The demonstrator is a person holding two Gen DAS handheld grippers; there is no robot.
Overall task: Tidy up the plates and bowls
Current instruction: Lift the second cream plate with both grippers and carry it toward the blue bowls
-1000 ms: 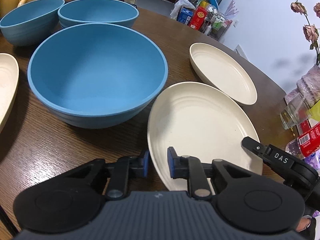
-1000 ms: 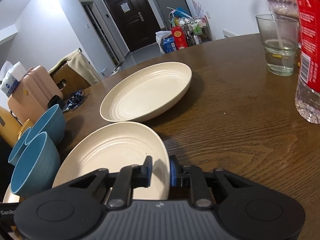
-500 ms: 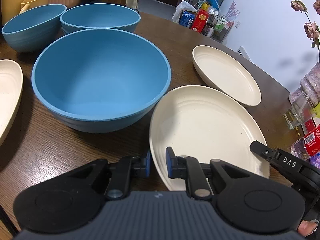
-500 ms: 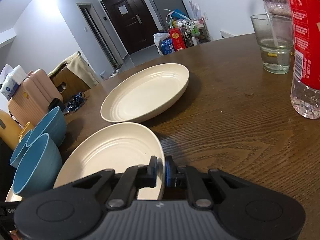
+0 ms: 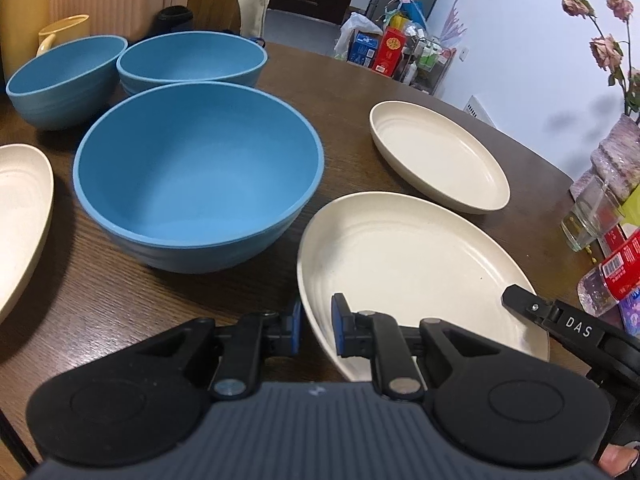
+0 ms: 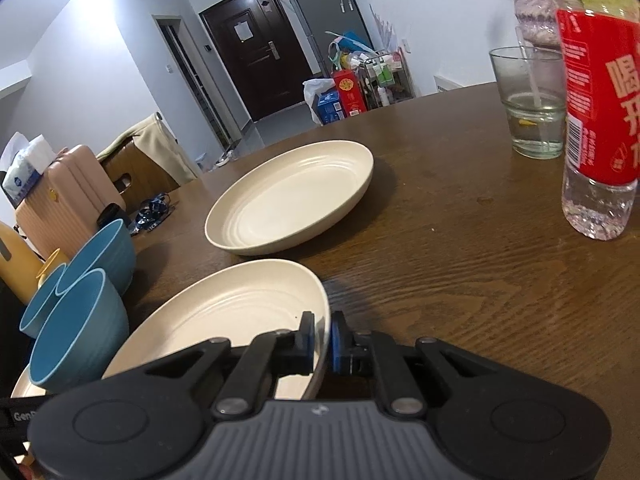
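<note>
Both grippers clamp the same cream plate (image 5: 404, 264) on the wooden table (image 5: 120, 288): the left gripper (image 5: 316, 326) has its jaws closed on the near left rim, the right gripper (image 6: 320, 340) has its jaws closed on the opposite rim. A second cream plate (image 5: 438, 156) lies just beyond, apart. The large blue bowl (image 5: 196, 176) stands just left of the held plate, two smaller blue bowls (image 5: 68, 78) behind it
</note>
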